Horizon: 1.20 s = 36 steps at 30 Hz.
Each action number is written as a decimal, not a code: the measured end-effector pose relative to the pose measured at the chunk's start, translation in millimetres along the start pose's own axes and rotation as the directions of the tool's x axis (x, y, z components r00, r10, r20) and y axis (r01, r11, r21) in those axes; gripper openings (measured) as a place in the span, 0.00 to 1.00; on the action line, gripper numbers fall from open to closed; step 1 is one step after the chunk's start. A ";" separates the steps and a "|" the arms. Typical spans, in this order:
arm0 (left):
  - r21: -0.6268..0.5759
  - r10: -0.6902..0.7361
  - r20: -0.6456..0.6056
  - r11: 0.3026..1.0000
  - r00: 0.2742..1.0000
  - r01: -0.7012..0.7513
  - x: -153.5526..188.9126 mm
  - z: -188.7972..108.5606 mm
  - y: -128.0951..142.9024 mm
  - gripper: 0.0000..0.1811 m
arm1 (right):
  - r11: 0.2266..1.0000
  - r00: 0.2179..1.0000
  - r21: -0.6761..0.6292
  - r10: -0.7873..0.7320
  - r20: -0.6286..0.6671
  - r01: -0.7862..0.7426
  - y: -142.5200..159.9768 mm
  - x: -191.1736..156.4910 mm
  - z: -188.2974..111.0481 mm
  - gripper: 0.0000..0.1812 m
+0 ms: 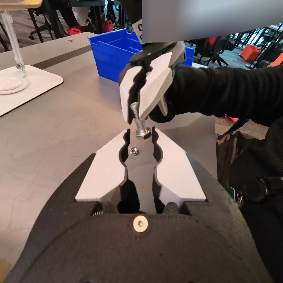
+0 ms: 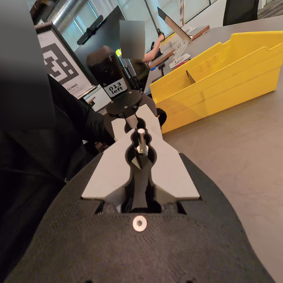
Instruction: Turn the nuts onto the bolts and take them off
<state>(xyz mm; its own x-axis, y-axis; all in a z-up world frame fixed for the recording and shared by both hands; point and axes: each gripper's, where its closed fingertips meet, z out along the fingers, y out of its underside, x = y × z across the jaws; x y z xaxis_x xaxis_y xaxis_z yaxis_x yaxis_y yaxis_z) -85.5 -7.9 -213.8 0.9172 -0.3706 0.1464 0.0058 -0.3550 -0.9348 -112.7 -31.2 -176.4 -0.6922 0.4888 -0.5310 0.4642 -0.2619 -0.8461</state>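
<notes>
My right gripper (image 2: pixel 140 134) is shut on the threaded shank of a silver bolt (image 2: pixel 141 140). In the left wrist view the right gripper (image 1: pixel 135 117) points down at the table, held by a black-gloved hand (image 1: pixel 191 95). The bolt (image 1: pixel 140 126) hangs from it head down, with the head level with my left gripper's tips. My left gripper (image 1: pixel 140 130) is open and empty, facing the bolt. A loose hex nut (image 1: pixel 134 150) lies on the grey table (image 1: pixel 61 137), seen through the gap between the left fingers (image 1: pixel 107 168). One left finger (image 2: pixel 150 119) shows beyond the right gripper.
A blue bin (image 1: pixel 116 56) stands behind the right gripper. A white stand base (image 1: pixel 30 82) is at the far left. A yellow bin (image 2: pixel 214 91) with a divider sits to the right on the table (image 2: pixel 214 168). A seated person (image 2: pixel 140 67) is far behind. Spacing between my two grippers at the tips: around 4 centimeters.
</notes>
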 end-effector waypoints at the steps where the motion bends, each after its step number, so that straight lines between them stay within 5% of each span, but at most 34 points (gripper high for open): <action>1: 0.006 -0.011 -0.004 1.000 1.000 0.011 -0.1 -0.4 -1.2 0.15 | 1.000 1.000 -0.006 -0.007 -0.002 0.007 1.0 -0.4 1.4 0.04; 16: 0.047 -0.083 -0.056 0.995 0.995 0.086 2.1 -3.3 -6.4 0.09 | 1.000 1.000 0.021 -0.013 -0.006 0.013 -4.0 0.8 -3.9 0.04; 21: 0.021 -0.038 -0.008 0.999 0.999 0.038 -5.4 -6.8 -3.9 0.09 | 1.000 0.999 -0.007 -0.005 -0.040 0.005 -9.3 3.9 -14.9 0.15; 24: -0.037 0.080 0.080 0.996 0.994 -0.077 -14.9 -10.4 0.6 0.09 | 0.984 0.982 -0.165 -0.096 -0.161 0.069 4.8 17.1 -29.3 0.15; 29: -0.124 0.233 0.140 0.968 0.962 -0.216 -17.1 -8.9 7.9 0.09 | 0.842 0.925 -0.527 -0.282 -0.255 0.111 54.5 37.0 -42.5 0.15; 36: -0.112 0.264 0.150 0.962 0.953 -0.249 -13.3 -7.6 4.0 0.09 | 0.744 0.890 -0.661 -0.362 -0.276 0.098 81.8 53.8 -49.2 0.15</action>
<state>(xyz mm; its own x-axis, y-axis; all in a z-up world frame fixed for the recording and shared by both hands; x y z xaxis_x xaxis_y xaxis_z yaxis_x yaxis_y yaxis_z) -100.6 -10.9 -217.1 0.9351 -0.3184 -0.1557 -0.2674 -0.3455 -0.8995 -84.8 14.6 -271.9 -0.6317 0.7597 -0.1541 0.6431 0.4027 -0.6514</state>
